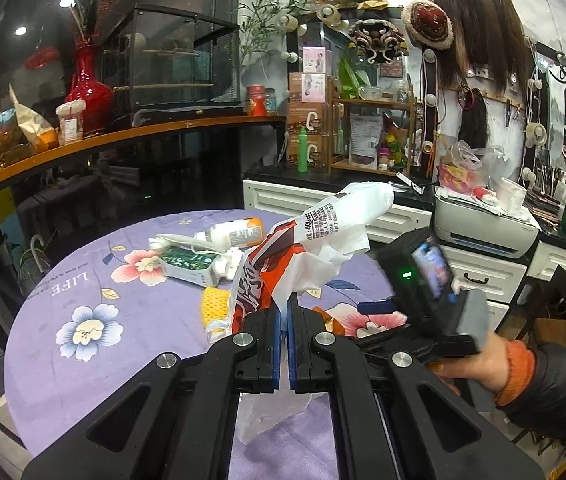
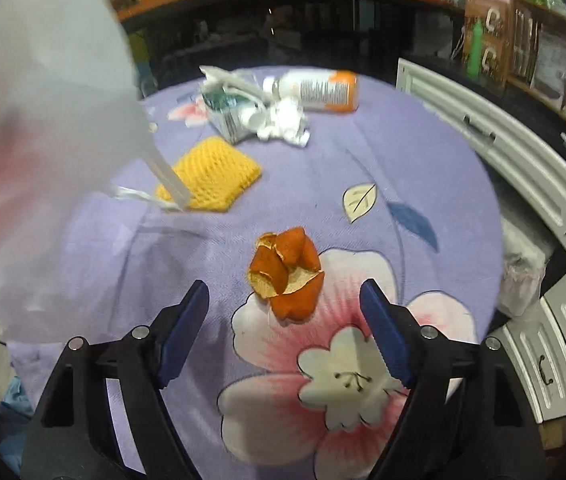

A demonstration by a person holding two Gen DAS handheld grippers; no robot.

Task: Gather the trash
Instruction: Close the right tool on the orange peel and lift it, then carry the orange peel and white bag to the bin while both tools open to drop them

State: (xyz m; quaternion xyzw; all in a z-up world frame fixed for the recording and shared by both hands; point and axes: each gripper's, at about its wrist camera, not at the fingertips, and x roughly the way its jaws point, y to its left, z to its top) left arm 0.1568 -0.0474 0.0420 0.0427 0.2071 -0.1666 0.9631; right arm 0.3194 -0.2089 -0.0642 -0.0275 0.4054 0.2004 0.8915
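Note:
My left gripper [image 1: 285, 300] is shut on the edge of a white and red plastic bag [image 1: 311, 240], which stands up above the round table's purple flowered cloth [image 1: 123, 360]. In the right wrist view the bag [image 2: 43, 140] is a blurred white mass at the left. My right gripper [image 2: 285, 286] is open above the cloth, and a curled orange peel [image 2: 287, 264] lies between and just ahead of its blue pads, untouched. Farther back lie a yellow foam net [image 2: 211, 176], a green and white carton [image 2: 223, 112], a crumpled tissue [image 2: 287, 124] and a white bottle with an orange end [image 2: 319, 90].
White cabinet drawers [image 2: 503, 160] curve round the table's right side, with a printer [image 1: 483, 228] on top. A wooden shelf [image 1: 123, 136] with a red vase [image 1: 87, 92] runs behind the table. A hand [image 1: 479, 364] in a dark sleeve holds the right gripper's handle.

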